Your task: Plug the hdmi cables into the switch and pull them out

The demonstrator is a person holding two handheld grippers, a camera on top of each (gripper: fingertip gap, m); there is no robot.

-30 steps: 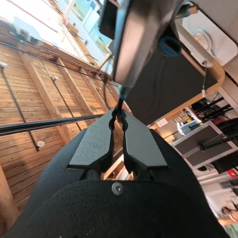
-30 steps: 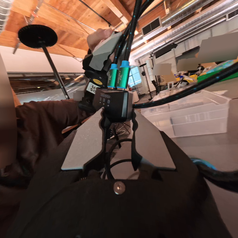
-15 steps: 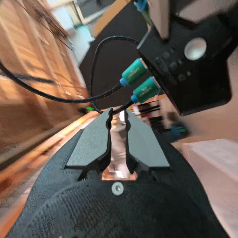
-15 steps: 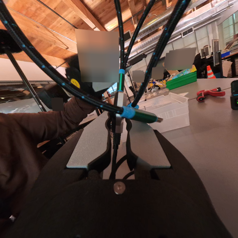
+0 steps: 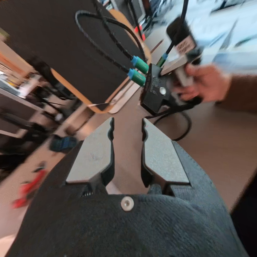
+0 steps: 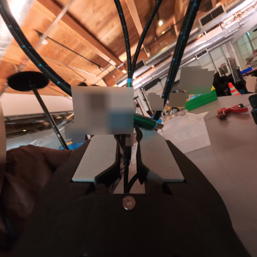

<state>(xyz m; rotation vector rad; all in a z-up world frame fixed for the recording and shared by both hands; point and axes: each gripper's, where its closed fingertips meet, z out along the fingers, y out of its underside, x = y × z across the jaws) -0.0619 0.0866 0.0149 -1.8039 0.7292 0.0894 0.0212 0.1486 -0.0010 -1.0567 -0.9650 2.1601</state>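
The black HDMI switch [image 5: 154, 96] is held over the table by my right gripper, whose grey fingers [image 5: 173, 65] clamp it. Two green HDMI plugs [image 5: 139, 67] [image 5: 137, 77] sit in its side, with black braided cables looping away. My left gripper [image 5: 128, 125] is open and empty, short of the switch and below it. In the right wrist view my right gripper [image 6: 128, 139] is shut on the switch, seen edge-on [image 6: 129, 140]. A loose green plug [image 6: 146, 122] with a bare metal tip lies across its right finger. A blur patch hides the switch's top.
A hand [image 5: 205, 83] holds the right gripper. A black chair back with a wooden rim [image 5: 69, 55] stands behind the table. A clear plastic bin [image 6: 185, 129], a red tool [image 6: 232, 111] and a green box [image 6: 200, 101] sit on the grey table [image 6: 222, 166].
My left gripper let go of the cable, opened, and swung down to face the table. My right gripper kept hold of the switch and turned it edge-on.
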